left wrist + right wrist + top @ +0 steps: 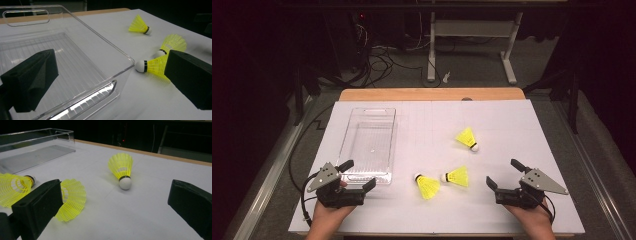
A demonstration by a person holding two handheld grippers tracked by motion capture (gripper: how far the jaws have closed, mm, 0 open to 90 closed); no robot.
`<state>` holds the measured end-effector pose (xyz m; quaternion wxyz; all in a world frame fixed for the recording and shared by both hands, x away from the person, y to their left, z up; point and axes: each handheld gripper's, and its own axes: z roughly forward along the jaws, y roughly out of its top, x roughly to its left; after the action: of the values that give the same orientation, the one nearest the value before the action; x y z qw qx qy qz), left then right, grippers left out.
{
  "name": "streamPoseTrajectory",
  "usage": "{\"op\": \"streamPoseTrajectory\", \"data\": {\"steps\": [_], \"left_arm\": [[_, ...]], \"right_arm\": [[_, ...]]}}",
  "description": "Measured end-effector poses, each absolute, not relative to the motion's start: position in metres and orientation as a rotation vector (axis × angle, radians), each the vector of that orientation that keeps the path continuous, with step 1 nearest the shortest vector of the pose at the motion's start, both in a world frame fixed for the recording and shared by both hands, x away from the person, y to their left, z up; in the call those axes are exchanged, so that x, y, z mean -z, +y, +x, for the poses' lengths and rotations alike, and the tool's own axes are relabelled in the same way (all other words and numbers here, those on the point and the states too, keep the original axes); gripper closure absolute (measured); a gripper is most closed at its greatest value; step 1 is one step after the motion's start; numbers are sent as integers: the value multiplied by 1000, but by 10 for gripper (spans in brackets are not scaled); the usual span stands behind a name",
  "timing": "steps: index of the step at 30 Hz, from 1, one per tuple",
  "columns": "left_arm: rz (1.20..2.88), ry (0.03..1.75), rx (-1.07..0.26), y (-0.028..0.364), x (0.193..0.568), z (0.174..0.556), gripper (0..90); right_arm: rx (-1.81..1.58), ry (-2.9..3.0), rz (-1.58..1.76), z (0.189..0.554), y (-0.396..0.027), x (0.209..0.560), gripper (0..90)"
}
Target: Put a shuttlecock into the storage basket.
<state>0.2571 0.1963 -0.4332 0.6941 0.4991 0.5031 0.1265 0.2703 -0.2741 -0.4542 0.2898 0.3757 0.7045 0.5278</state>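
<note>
Pre-grasp step: both grippers, left (358, 176) and right (502, 174), jaws wide, empty. 3 shuttlecocks (427, 185) ahead of jaws on bench (512, 125). Next: close on nearest, carry to clear bin (367, 145).

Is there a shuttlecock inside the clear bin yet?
No. In the high view the clear bin holds nothing, and all three yellow shuttlecocks lie on the white table to its right.

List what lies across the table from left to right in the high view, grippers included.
left gripper → clear plastic bin → near-left shuttlecock → middle shuttlecock → far shuttlecock → right gripper
</note>
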Motion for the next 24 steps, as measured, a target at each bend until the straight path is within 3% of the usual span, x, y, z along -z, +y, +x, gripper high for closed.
{"op": "streamPoseTrajectory", "data": {"steps": [24], "left_arm": [[1119,1122,-261,192,432,261,2]], "right_arm": [[-1407,1858,997,266,-272,452,2]]}}
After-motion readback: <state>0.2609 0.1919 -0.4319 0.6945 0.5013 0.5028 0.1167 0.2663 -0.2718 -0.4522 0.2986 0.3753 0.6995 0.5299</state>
